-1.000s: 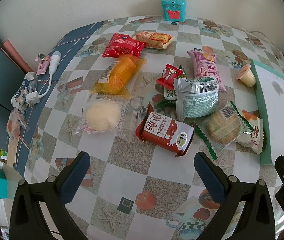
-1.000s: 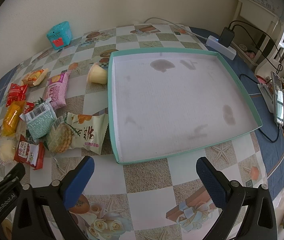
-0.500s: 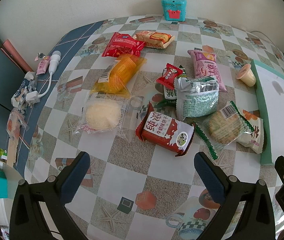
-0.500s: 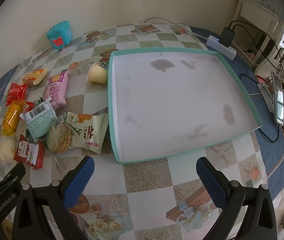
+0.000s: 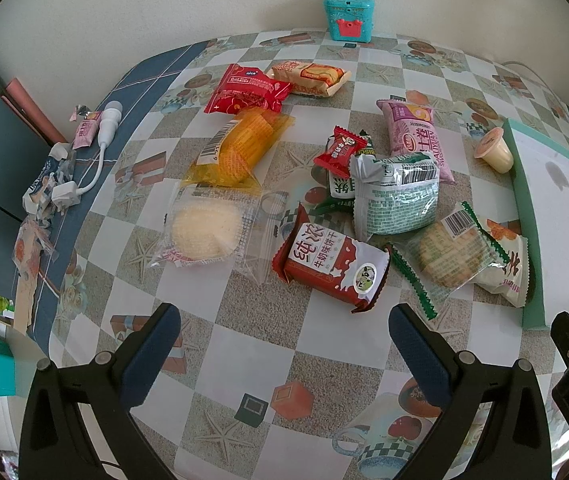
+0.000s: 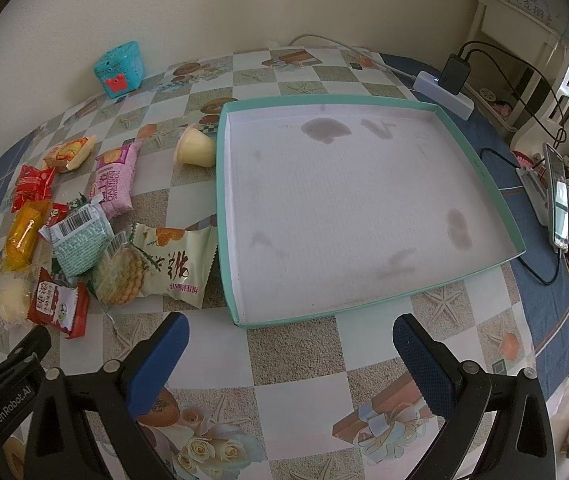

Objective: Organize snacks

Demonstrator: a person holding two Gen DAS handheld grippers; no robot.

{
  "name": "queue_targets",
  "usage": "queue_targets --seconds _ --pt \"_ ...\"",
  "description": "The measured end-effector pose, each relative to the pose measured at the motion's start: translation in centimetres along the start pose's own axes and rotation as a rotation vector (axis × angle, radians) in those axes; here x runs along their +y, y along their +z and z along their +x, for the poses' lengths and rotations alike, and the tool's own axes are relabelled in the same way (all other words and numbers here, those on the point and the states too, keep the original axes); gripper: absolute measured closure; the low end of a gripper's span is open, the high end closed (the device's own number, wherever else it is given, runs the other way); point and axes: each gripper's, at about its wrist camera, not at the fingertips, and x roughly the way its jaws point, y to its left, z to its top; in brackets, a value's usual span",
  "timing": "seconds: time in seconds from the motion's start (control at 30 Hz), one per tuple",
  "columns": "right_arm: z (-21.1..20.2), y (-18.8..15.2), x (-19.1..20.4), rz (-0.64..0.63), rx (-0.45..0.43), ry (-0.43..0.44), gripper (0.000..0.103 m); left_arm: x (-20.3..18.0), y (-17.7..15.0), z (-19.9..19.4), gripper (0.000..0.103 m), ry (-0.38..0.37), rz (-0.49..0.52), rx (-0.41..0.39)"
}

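Your left gripper [image 5: 282,330] and right gripper [image 6: 290,338] both hang with jaws spread wide — holding nothing, touching nothing — above the checked tablecloth [image 6: 292,364].

I am working in a private home, at a dining or living-room table. Evidence: the table [image 6: 308,344] carries a household vinyl cloth printed with checks, starfish, roses and gift boxes, pushed against a plain painted wall. A power strip [image 6: 444,94] with a charger plugged in lies at the far edge. A phone [image 6: 558,196] rests among personal clutter to my right, beside white domestic shelving [image 6: 524,36]. A small teal toy box [image 5: 347,16] sits by the wall. Loose retail snack packets [image 5: 396,196] are scattered about.
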Motion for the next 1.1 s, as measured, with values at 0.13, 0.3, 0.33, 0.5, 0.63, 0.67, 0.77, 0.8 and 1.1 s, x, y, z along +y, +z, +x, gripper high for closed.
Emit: queue_targets --seconds 0.13,0.3,0.33,0.5,0.63,0.67,0.77,0.8,1.1 --pt "0.0 0.0 0.0 0.000 0.000 0.000 0.000 0.0 0.0 0.0 0.000 0.000 0.000 0.000" --pt "0.0 0.0 0.1 -0.004 -0.003 0.001 0.000 0.0 0.0 0.0 0.000 0.000 0.001 0.000" --pt "0.0 0.0 0.1 -0.006 -0.004 0.001 0.000 0.0 0.1 0.0 0.000 0.000 0.000 0.001" --pt "0.0 0.7 0.1 0.011 -0.013 0.013 0.000 0.6 1.0 0.3 0.000 -0.021 -0.054 0.018" --pt "0.4 2.5 0.1 0.057 -0.023 0.020 0.000 1.0 2.4 0.3 0.000 -0.053 -0.108 0.026" --pt "0.5 2.9 0.1 0.067 -0.022 0.030 0.000 0.9 2.9 0.4 0.000 -0.053 -0.111 0.032" --pt "1.1 4.1 0.5 0.079 -0.010 0.054 0.000 0.5 4.4 1.0 0.000 -0.072 -0.126 0.060" --pt "1.3 4.5 0.8 0.075 -0.007 0.061 0.000 0.4 4.8 1.2 0.000 -0.083 -0.136 0.073" --pt "3.3 6.5 1.8 0.079 0.022 0.073 0.000 -1.1 6.4 2.7 0.000 -0.087 -0.157 0.121"
